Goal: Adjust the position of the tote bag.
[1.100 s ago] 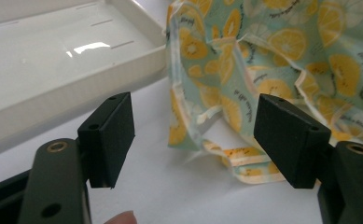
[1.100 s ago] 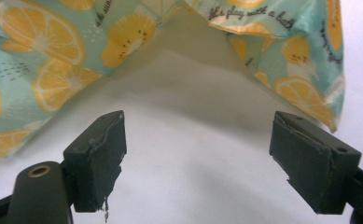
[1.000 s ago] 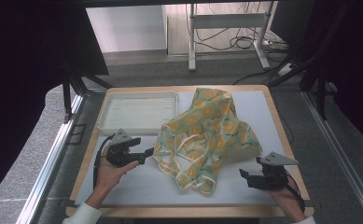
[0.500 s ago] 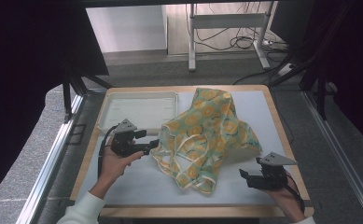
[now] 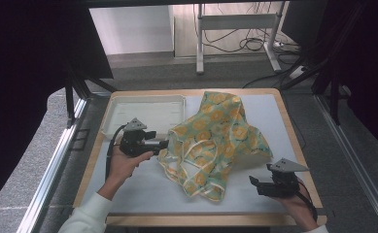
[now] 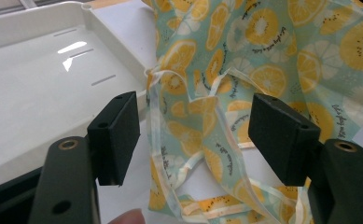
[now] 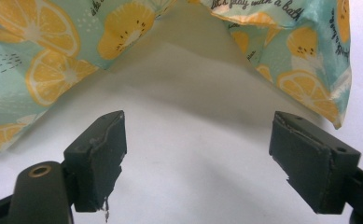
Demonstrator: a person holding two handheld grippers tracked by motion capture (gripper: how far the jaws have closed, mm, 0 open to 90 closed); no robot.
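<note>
Both sets of jaws are spread wide with nothing pinched in them, and the left pair has just been easing inward a bit, with a loose fold of cloth between the pads but not pressed.

High view first: the left gripper sits at the left edge of the crumpled garment, a teal thing printed with orange and lemon slices and trimmed in cream. That garment lies in a heap across the middle of the white-covered table, reaching from the far edge toward the near side. A white tray sits at the far left corner, just beside the cloth's left side. The right gripper is low on the right, close to the near right part of the garment but apart from it, held in the person's right hand. The left hand comes up in a pale sleeve.

Left gripper view: the pads stand well apart, framing a cream-edged strap loop of the garment, with the tray off to the left.

Right gripper view: the black pads are splayed over bare white table, and the garment hangs across the top, its edge lifted in an arch ahead of the jaws.
</note>
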